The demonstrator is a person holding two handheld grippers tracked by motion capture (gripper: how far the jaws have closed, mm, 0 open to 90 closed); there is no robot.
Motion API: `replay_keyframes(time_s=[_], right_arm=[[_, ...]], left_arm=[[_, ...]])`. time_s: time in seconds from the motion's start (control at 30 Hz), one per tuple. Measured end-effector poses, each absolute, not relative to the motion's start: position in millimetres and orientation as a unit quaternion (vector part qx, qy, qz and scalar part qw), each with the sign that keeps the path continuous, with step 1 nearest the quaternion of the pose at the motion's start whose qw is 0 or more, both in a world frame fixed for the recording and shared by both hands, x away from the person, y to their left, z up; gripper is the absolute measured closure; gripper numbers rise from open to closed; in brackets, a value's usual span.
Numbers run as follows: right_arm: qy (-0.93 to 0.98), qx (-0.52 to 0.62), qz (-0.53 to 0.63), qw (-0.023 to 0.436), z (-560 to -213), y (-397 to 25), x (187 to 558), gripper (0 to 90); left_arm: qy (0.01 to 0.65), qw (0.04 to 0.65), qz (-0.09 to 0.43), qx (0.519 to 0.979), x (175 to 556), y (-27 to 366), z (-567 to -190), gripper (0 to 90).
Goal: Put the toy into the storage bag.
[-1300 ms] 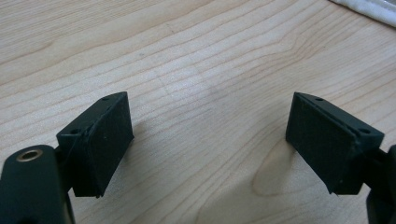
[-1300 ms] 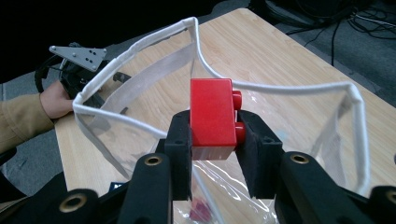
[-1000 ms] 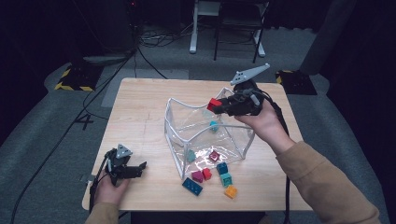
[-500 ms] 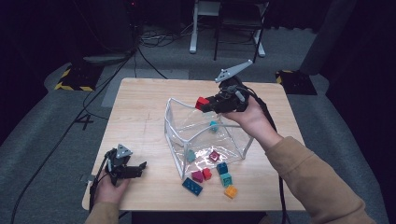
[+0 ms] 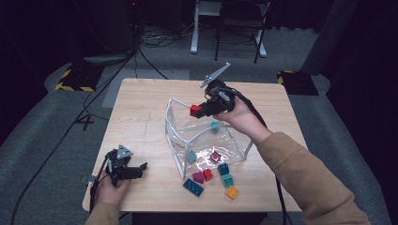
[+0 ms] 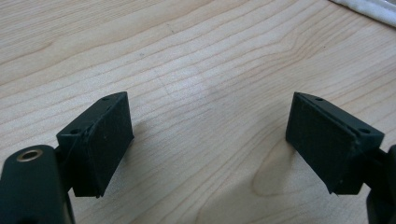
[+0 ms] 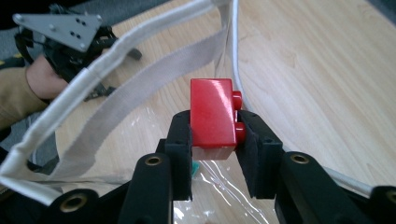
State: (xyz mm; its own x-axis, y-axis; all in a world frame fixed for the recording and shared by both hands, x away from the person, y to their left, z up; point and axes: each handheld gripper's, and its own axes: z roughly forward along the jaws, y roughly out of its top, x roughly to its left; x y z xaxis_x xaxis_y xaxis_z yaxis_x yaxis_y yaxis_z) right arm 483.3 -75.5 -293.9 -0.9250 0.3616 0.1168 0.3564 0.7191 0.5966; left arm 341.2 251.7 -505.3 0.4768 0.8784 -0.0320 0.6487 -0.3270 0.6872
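Observation:
A clear plastic bag with a white wire rim (image 5: 174,123) stands open in the middle of the wooden table (image 5: 141,108). My right gripper (image 5: 197,110) is shut on a red brick (image 5: 195,110) (image 7: 212,114), held above the bag's far left rim (image 7: 93,74). Inside the bag lie a teal brick (image 5: 215,125), another teal one (image 5: 192,156) and a dark red one (image 5: 215,156). Several bricks lie on the table in front of the bag: blue (image 5: 193,187), magenta (image 5: 198,176), red (image 5: 208,174), teal (image 5: 227,179), orange (image 5: 232,192). My left gripper (image 5: 141,168) (image 6: 210,140) rests open near the front left edge, nothing between its pads.
The table's front edge (image 5: 187,206) lies close behind the loose bricks. Cables (image 5: 70,126) trail over the grey floor at the left. A chair base (image 5: 225,28) stands beyond the far edge.
My right gripper has carried the red brick leftward and a little lower, from above the bag's back right to its far left rim. The left gripper has not moved.

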Motion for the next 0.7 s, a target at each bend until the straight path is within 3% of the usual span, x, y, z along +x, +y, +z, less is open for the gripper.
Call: replay_keyframes(time_s=[0.43, 0.7], right_arm=[[0.951, 0.198, 0.237, -0.035, -321, -54, 497, 67.2], [0.957, 0.181, 0.224, -0.016, -323, -54, 496, 67.3]], left_arm=[[0.480, 0.326, 0.176, 0.795, 341, 252, -505, 15.1], [0.480, 0.326, 0.176, 0.795, 341, 252, -505, 15.2]])
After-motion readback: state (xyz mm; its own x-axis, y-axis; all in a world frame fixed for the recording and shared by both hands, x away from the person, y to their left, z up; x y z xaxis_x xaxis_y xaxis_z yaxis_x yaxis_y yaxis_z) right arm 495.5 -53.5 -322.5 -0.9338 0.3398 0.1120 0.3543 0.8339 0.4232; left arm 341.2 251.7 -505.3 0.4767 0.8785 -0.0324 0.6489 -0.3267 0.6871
